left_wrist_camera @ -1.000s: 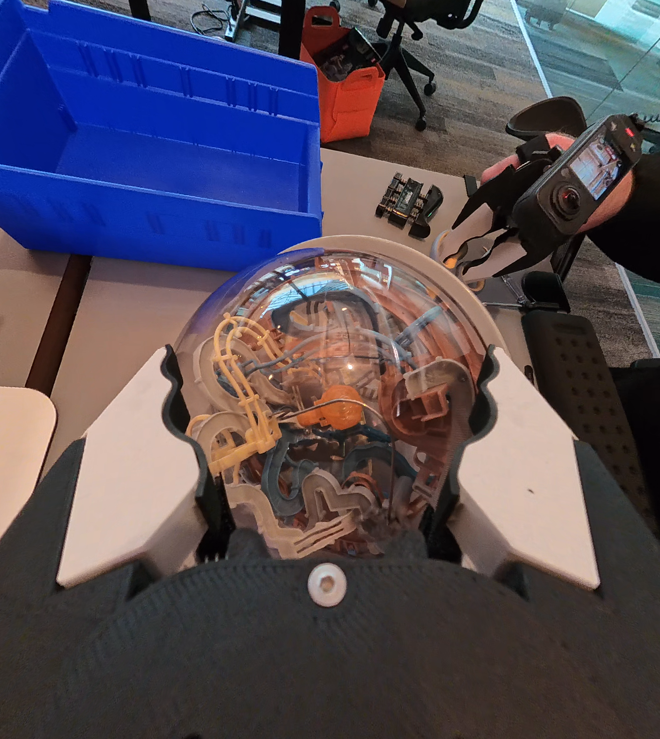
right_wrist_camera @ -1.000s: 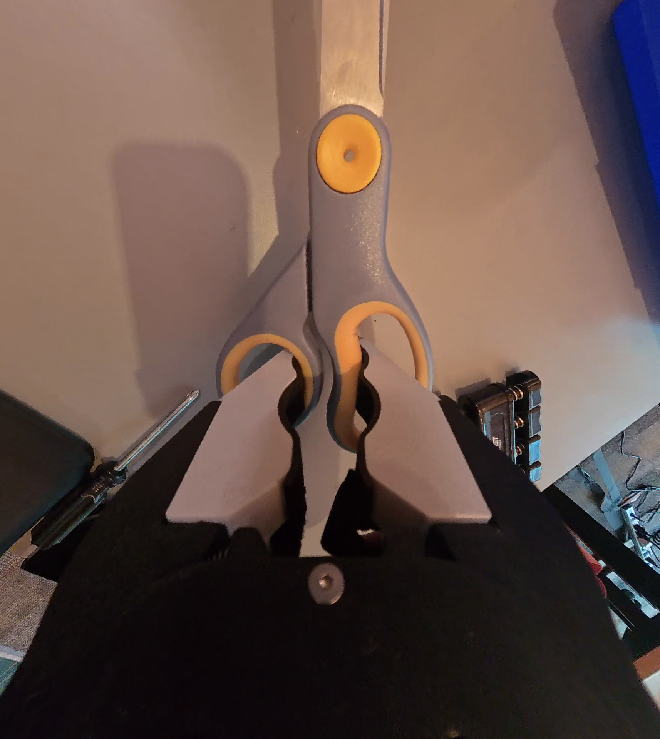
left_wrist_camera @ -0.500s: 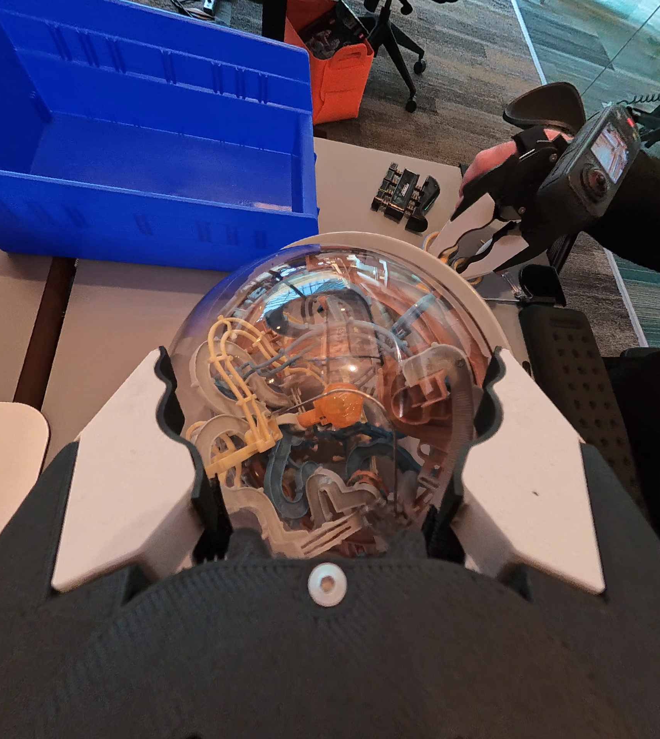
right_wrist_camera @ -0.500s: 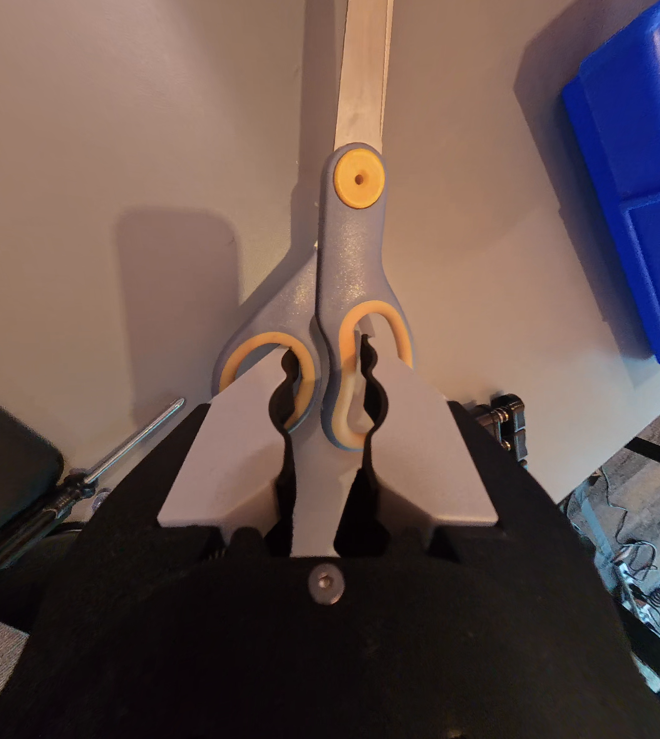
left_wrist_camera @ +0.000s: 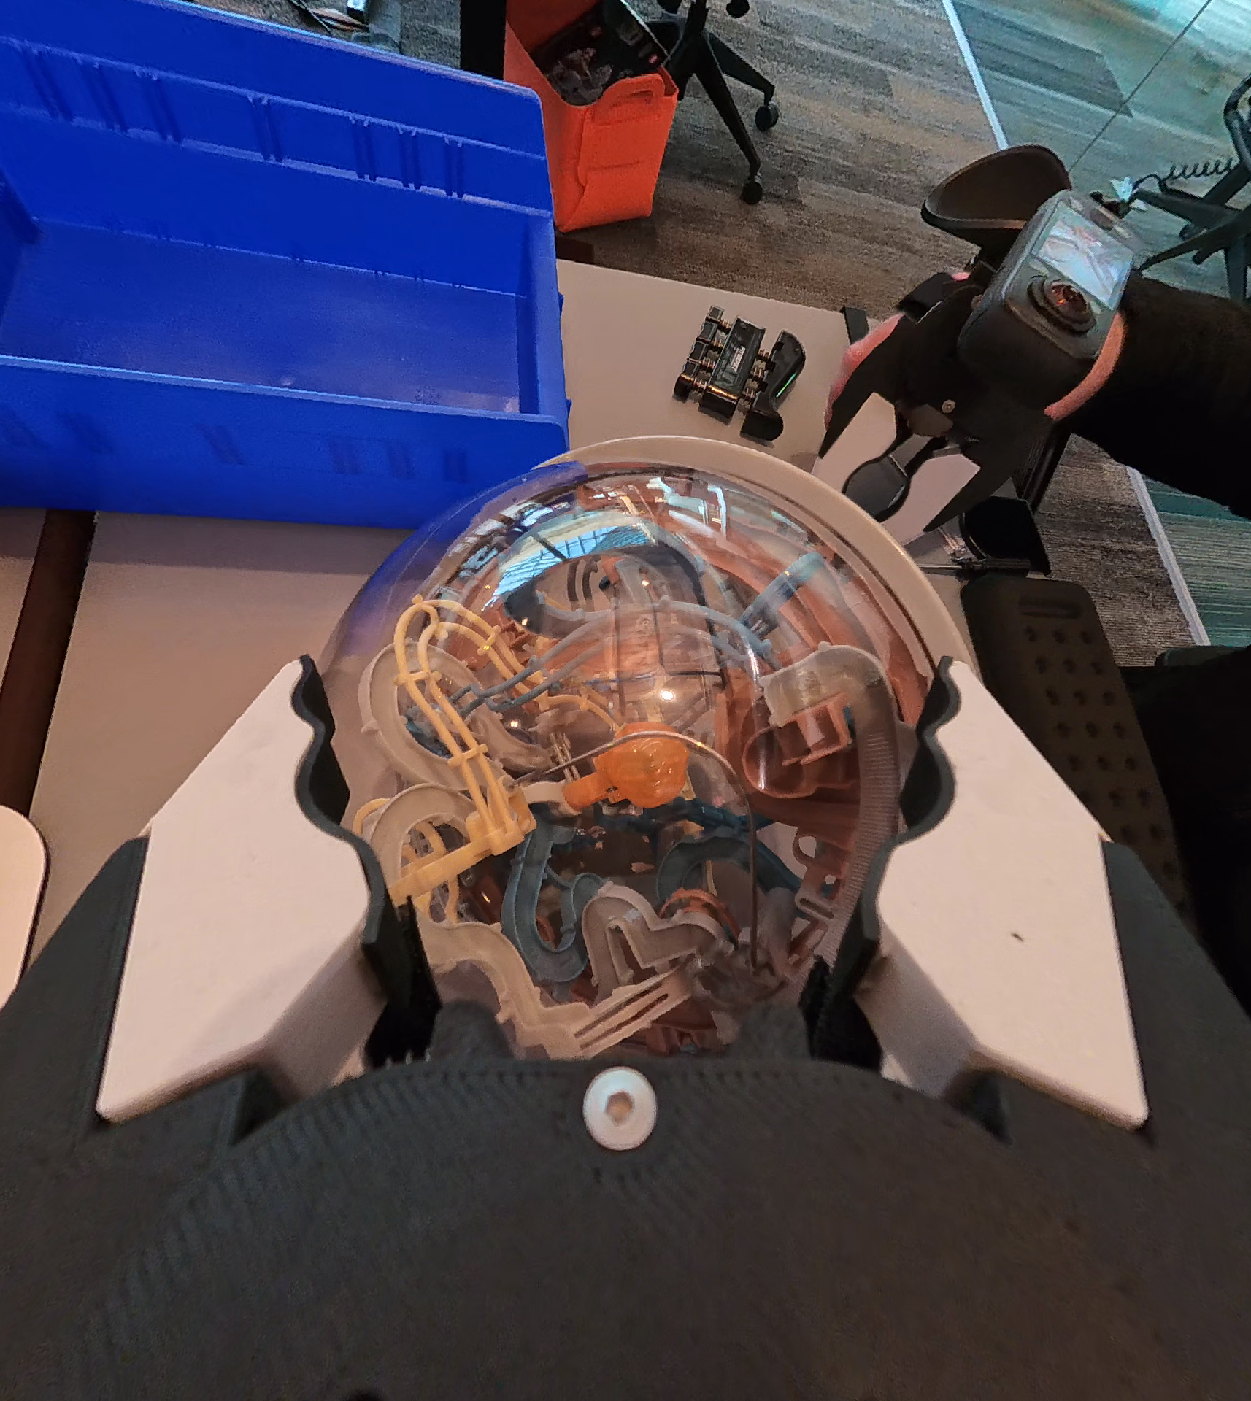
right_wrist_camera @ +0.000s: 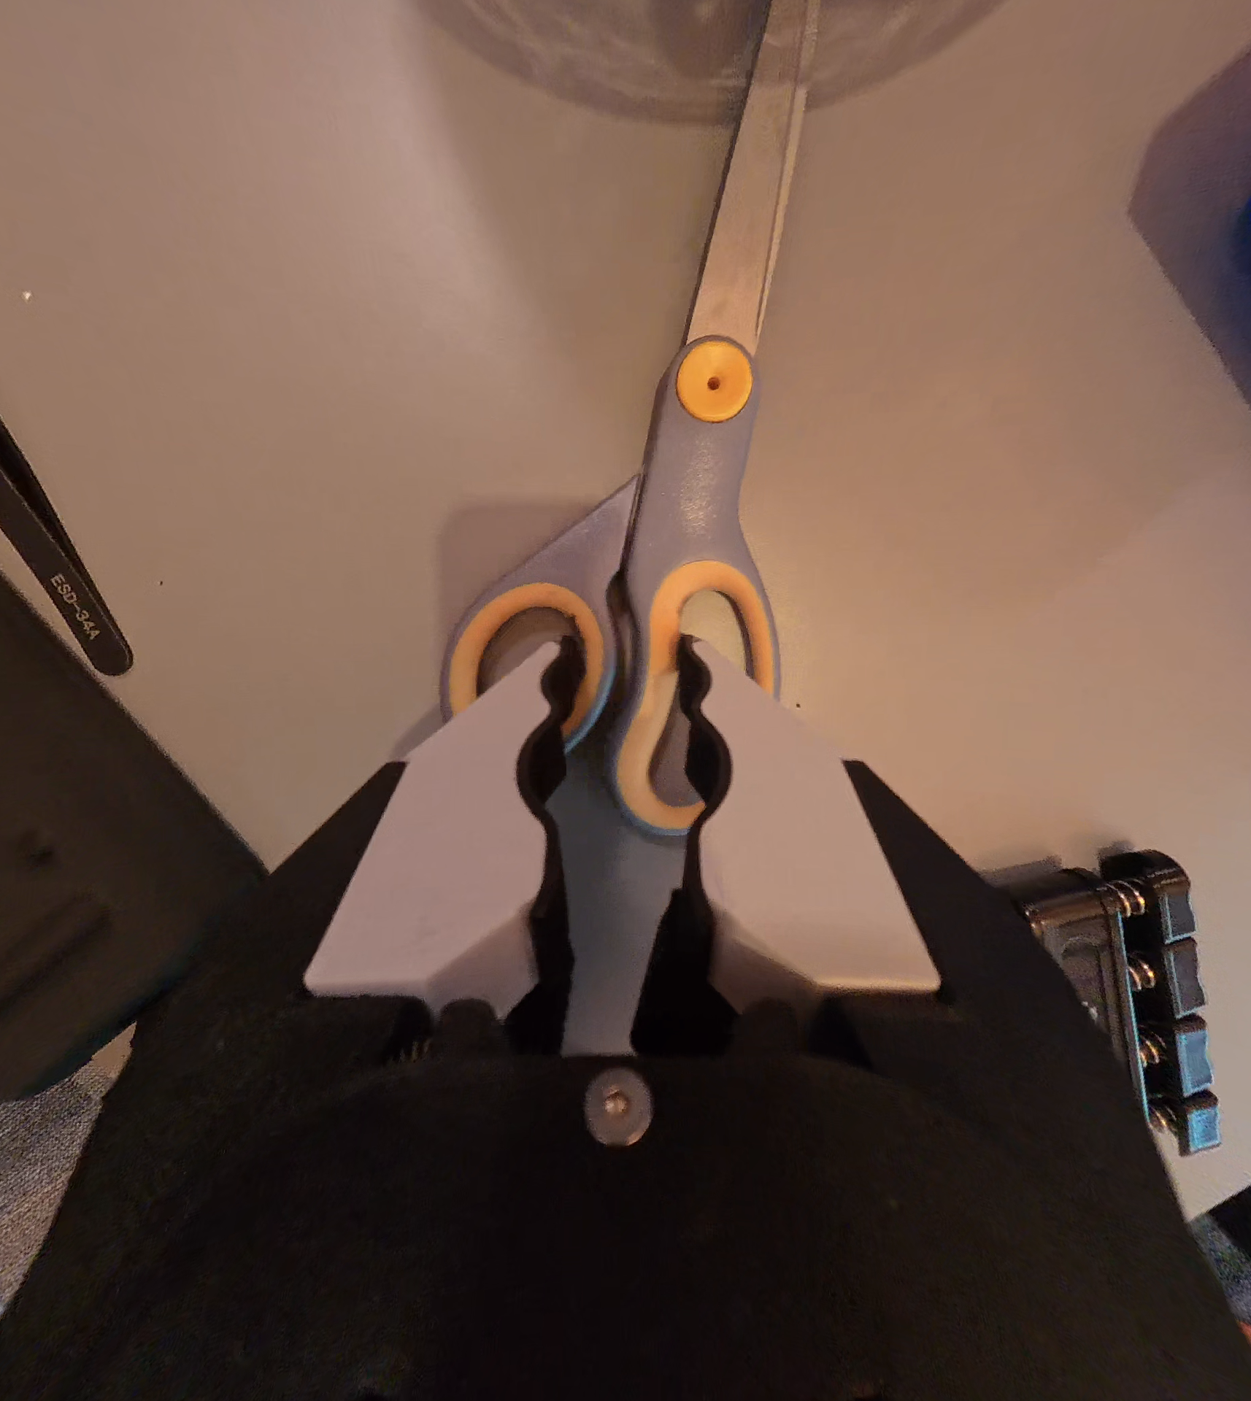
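Observation:
My left gripper [left_wrist_camera: 622,667] is shut on a clear maze ball [left_wrist_camera: 607,758] that has coloured tracks inside and a white ring [left_wrist_camera: 888,531] at its far side. I hold it over the beige table [left_wrist_camera: 190,622]. My right gripper [right_wrist_camera: 622,648] is shut on the grey and orange scissors [right_wrist_camera: 691,500] at the handle loops. The closed steel blades [right_wrist_camera: 751,189] point away, low over the table. In the left wrist view the right gripper [left_wrist_camera: 903,470] is at the table's right edge, just beyond the ball. The ball hides the blades there.
A large blue bin [left_wrist_camera: 228,318] stands at the back left. A black clip block [left_wrist_camera: 740,371] lies behind the ball and also shows in the right wrist view [right_wrist_camera: 1138,978]. Black tweezers [right_wrist_camera: 38,546] lie at the left. A black perforated pad [left_wrist_camera: 1062,720], an orange bag [left_wrist_camera: 600,114] and office chairs are off the table.
The right gripper has drawn back and turned with the scissors. The tweezers came into view and the screwdriver left it. The left gripper still holds the ball, barely moved.

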A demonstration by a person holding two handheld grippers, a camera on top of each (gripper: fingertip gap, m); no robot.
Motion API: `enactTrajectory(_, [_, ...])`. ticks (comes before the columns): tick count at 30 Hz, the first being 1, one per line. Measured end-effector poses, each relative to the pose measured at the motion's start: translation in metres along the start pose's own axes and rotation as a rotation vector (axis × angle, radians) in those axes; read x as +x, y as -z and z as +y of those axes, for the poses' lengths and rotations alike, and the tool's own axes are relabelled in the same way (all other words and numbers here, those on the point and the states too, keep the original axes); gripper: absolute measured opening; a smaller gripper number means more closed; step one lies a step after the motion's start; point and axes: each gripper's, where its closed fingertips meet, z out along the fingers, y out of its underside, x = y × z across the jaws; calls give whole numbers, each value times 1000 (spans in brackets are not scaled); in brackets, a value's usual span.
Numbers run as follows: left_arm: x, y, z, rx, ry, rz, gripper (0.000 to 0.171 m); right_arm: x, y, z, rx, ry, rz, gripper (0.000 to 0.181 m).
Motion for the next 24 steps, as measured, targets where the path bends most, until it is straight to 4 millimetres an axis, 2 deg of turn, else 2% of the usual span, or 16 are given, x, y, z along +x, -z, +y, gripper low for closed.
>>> enactTrajectory(5, [1,2,1,14,0,-10,146,1,-2,-3,-18,3,-11,21])
enactTrajectory(9, [3,9,4,29,-16,-37,145,-4,3,-11,80,-42,-39,21])
enactTrajectory(14, [1,41,-10,108,-114,-233,141,-5,21,-8,115,-73,-20,21])
enactTrajectory(17, [34,58,-40,208,-273,-356,125,-7,39,-9,151,-85,-8,21])
enactTrajectory(18, [53,54,-44,187,-349,-392,123,-9,46,-10,163,-85,-7,21])
enactTrajectory(20, [95,31,-47,135,-504,-436,109,-15,59,-13,215,-110,-39,21])
enactTrajectory(22, [134,-13,-29,41,-624,-419,103,-24,74,-16,285,-132,-74,21])
enactTrajectory(24, [159,-56,-2,-56,-771,-429,103,-40,89,-19,371,-165,-145,21])
